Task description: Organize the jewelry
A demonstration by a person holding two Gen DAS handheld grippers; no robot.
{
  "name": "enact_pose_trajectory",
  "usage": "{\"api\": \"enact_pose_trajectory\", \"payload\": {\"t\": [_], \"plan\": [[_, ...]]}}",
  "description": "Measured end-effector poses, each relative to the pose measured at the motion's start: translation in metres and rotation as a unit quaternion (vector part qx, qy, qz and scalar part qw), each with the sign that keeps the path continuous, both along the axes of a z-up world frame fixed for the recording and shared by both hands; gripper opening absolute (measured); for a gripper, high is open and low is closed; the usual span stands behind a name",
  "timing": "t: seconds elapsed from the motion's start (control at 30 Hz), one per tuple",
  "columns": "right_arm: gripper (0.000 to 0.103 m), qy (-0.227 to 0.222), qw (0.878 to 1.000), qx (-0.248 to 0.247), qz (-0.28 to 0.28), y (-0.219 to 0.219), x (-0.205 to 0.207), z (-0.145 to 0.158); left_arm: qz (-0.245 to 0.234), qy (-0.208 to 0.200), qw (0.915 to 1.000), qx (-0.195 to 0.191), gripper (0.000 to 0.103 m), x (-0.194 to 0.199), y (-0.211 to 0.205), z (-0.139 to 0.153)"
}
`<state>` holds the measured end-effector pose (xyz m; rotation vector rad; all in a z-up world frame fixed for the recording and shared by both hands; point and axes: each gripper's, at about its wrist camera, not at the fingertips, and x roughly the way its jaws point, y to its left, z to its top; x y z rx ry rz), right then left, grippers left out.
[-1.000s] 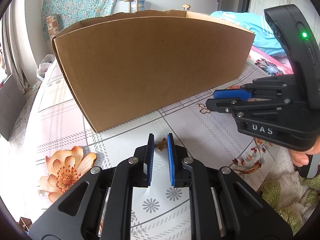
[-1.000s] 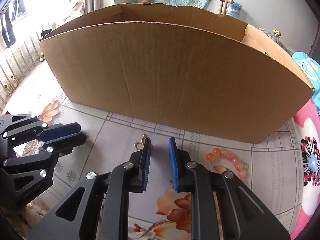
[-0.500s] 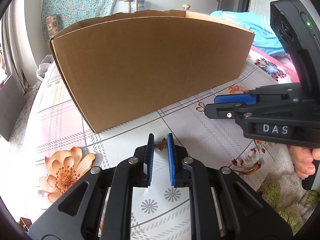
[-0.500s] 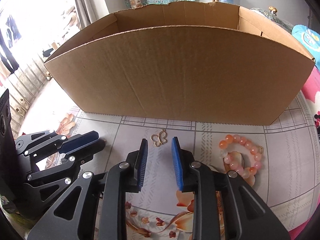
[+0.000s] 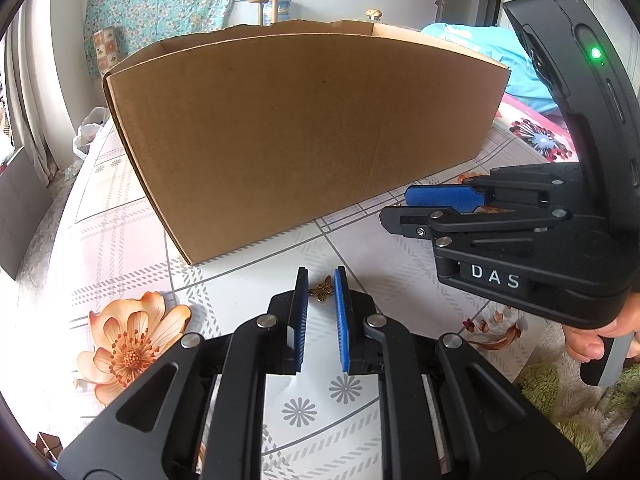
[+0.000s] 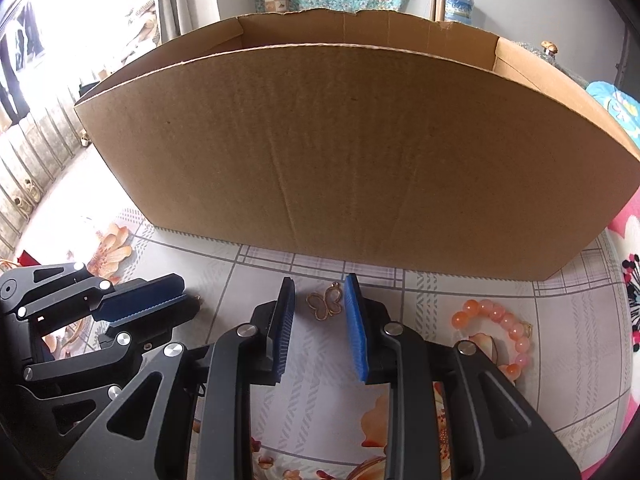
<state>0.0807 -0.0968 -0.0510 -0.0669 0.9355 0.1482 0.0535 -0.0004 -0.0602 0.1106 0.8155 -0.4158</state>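
Observation:
A small bronze butterfly charm [image 5: 322,289] lies on the table between the tips of my left gripper [image 5: 321,280], whose jaws stand slightly apart around it without gripping. A gold outline butterfly charm [image 6: 325,304] lies between the tips of my right gripper [image 6: 319,290], which is open. An orange bead bracelet [image 6: 498,322] lies to the right of it. A large open cardboard box [image 5: 304,136] stands just behind, also in the right wrist view [image 6: 360,152]. The right gripper shows in the left wrist view [image 5: 432,204], the left gripper in the right wrist view [image 6: 160,300].
The table has a white floral cloth [image 5: 120,240] with a printed orange flower [image 5: 128,340]. A pink floral cloth [image 6: 628,280] lies at the right. A green fluffy rug [image 5: 560,392] shows below the table edge. My hand [image 5: 596,336] holds the right gripper.
My right gripper has moved forward and lowered so the gold butterfly charm now sits between its tips, and its jaws have opened wider. The left gripper has stayed over the bronze charm.

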Motion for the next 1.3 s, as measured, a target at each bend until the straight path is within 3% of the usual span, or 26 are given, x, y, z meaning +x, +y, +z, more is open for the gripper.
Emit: {"api": "enact_pose_trajectory", "payload": {"t": [0.07,0.13,0.27,0.3,0.33,0.77,0.9,1.03,1.3], "plan": [[0.025,0.001,1.000,0.001,0.003,-0.002,0.003,-0.001,0.000,0.000,1.0000,0.000,0.012,0.000,0.000,0.000],[0.015,0.003,1.000,0.005,0.005,-0.003,0.005,0.000,0.000,0.000,1.0000,0.000,0.012,0.000,0.000,0.000],[0.014,0.007,1.000,0.017,0.004,-0.008,0.003,-0.001,0.000,0.000,1.0000,0.000,0.012,0.000,0.000,0.000],[0.005,0.007,1.000,0.021,0.004,-0.009,0.003,-0.001,0.000,0.000,1.0000,0.000,0.012,0.000,0.000,0.000],[0.004,0.011,1.000,0.027,0.007,-0.009,0.004,-0.001,0.000,0.000,1.0000,0.000,0.012,0.000,0.000,0.000],[0.004,0.037,0.997,0.024,0.059,-0.005,-0.005,0.000,0.000,0.000,1.0000,0.001,0.012,0.000,0.001,0.000],[0.008,0.049,0.996,0.020,0.072,-0.004,-0.007,0.001,0.000,0.000,1.0000,0.001,0.012,0.000,0.001,0.000],[0.027,0.055,0.995,0.035,0.074,-0.009,-0.011,0.004,0.001,0.000,1.0000,0.001,0.012,0.000,0.000,0.000],[0.029,0.048,0.995,0.053,0.073,-0.023,-0.013,0.005,0.000,0.000,1.0000,0.001,0.012,0.000,0.000,0.000]]}}
